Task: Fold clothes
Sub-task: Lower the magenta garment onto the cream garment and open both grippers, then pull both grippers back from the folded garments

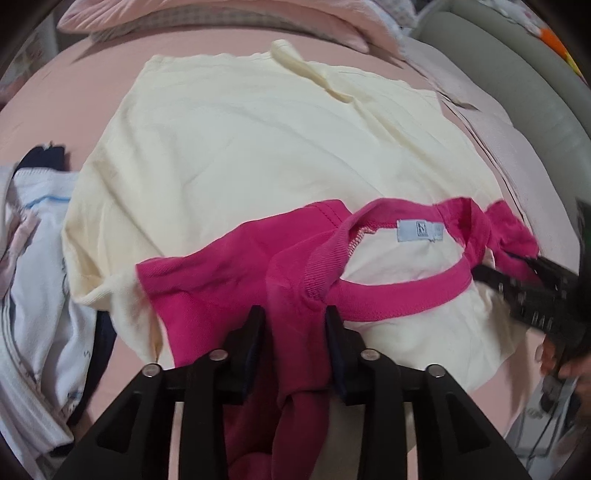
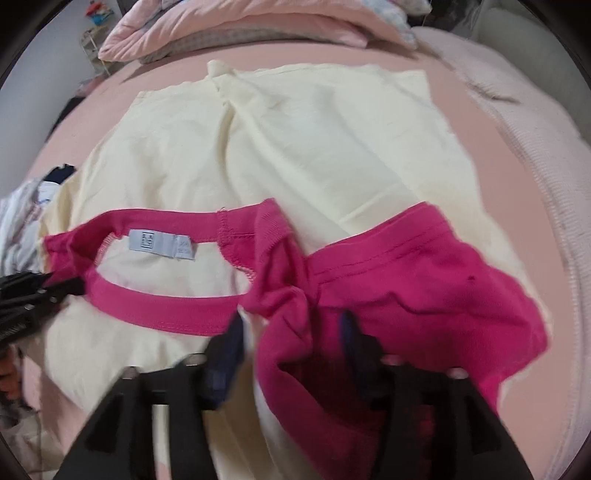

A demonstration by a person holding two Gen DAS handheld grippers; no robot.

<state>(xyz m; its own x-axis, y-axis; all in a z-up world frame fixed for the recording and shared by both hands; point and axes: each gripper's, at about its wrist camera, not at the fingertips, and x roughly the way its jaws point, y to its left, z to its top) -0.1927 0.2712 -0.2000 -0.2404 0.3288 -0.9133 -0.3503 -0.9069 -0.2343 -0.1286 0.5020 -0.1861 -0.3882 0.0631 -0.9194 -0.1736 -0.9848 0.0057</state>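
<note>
Cream T-shirt (image 1: 258, 147) with magenta trim lies spread flat across the pink bed (image 1: 92, 92), its hem toward the far pillows and its neckline nearest us. We see the pink bedding pile (image 2: 240, 26) stacked beyond the hem, and a heap of white and dark clothes (image 1: 33, 258) at the bed's left edge, just beside the shirt's side.

Next come the two magenta sleeves. Our left sleeve (image 1: 207, 280) is bunched and rises between the left gripper (image 1: 295, 325) fingers (image 1: 251, 332); the fabric fills the narrow gap, but we cannot tell whether the pads press on it. Our right sleeve (image 2: 424, 288) lies rumpled on the shirt's shoulder, and a fold of it sits between the right gripper (image 2: 291, 332), whose fingers (image 2: 225, 354) stand wide with cream cloth showing beside the fold, so they do not clamp it.

Between the sleeves runs the magenta ribbed collar (image 1: 406, 291), open in an oval. Inside its back edge sits a small pale blue label (image 2: 162, 245), with printing too small to read.
</note>
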